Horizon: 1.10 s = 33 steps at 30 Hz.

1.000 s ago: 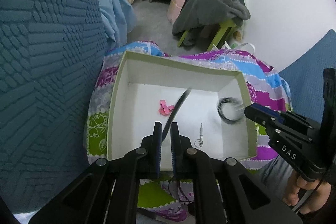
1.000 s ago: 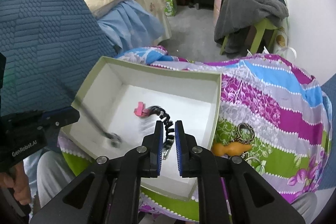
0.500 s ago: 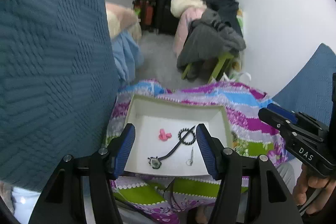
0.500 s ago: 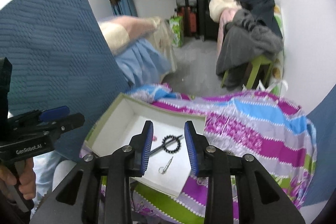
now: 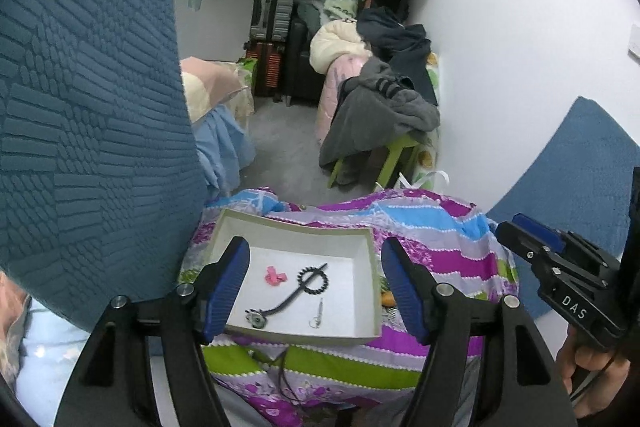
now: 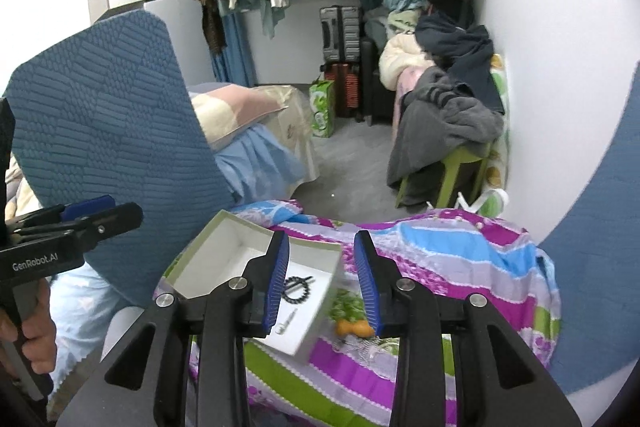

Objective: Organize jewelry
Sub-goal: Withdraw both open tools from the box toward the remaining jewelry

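Both grippers' fingers (image 5: 228,283) stand apart, empty, above the box (image 5: 370,267).

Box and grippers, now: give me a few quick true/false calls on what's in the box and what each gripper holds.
1. The left gripper is open and empty. True; its jaws have just been opening.
2. The pink clip lies on the blanket. False: it lies in the box.
3. The hair tie is in the box. True.
4. The right gripper holds the hair tie. False: nothing is between its jaws, which have just been opening.
5. The orange piece is in the box. False: it lies on the blanket, beside the box.
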Tool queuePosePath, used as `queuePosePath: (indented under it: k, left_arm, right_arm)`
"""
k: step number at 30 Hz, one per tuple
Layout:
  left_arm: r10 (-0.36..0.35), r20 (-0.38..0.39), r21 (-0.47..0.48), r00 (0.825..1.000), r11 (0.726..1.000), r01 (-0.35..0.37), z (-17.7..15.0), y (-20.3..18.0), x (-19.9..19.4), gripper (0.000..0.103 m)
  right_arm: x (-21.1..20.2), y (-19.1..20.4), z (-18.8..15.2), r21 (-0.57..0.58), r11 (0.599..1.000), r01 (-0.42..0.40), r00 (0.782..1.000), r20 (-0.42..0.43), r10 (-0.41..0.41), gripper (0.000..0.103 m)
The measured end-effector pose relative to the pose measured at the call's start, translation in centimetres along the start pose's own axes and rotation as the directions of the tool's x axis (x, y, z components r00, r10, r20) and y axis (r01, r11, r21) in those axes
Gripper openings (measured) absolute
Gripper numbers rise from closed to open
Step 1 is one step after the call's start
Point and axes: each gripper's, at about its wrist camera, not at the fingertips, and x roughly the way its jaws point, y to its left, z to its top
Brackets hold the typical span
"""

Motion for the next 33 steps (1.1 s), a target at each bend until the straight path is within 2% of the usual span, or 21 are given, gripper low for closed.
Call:
queuePosePath:
  k: [9,17,19,22,24,28,30,33]
  left_arm:
    - [-0.1,-0.021,0.004,0.995,0.995,0.1,-3.1,-4.9,0.5,0.068]
    - [-0.191,-0.092,-0.001,0.977,0.982,0.191,-6.9,-8.0,3.6,0.066]
    - [-0.205,-0.129,0.005,0.97,0.978,0.208,-8.1,-8.9,5.0,0.06]
    - [-0.211,-0.17,0.007,0.963,0.977,0.215,-9.8,-9.8,6.8,0.056]
    - [-0.22,-0.208,0.0,0.953,0.974,0.225,-11.1,-10.4,8.5,0.048]
    - [-0.25,-0.273,-0.015,0.929,0.967,0.255,-13.3,-11.4,11.7,0.047]
    - [-0.254,-0.301,-0.012,0.919,0.965,0.263,-14.0,-11.9,13.0,0.038]
    - [-0.258,-0.339,-0.025,0.905,0.964,0.265,-15.1,-12.4,15.4,0.037]
  right_arm:
    - [-2.6,-4.5,-4.1,0.063,0.997,0.048,0.999,0.008,-0.048,0.032]
    - [-2.5,-8.1,-9.5,0.112,0.989,0.098,0.995,-0.04,-0.094,0.032]
    - [-1.8,-8.8,-10.9,0.119,0.988,0.103,0.994,-0.058,-0.096,0.032]
    - [-0.6,-9.4,-12.5,0.126,0.987,0.099,0.993,-0.081,-0.09,0.031]
    - [0.4,-10.0,-13.6,0.135,0.986,0.095,0.992,-0.098,-0.082,0.031]
    - [3.4,-11.3,-15.8,0.163,0.984,0.069,0.99,-0.136,-0.046,0.031]
    - [5.1,-11.9,-16.6,0.178,0.982,0.059,0.986,-0.166,-0.029,0.031]
    - [7.4,-12.7,-17.6,0.184,0.982,0.033,0.981,-0.194,0.003,0.031]
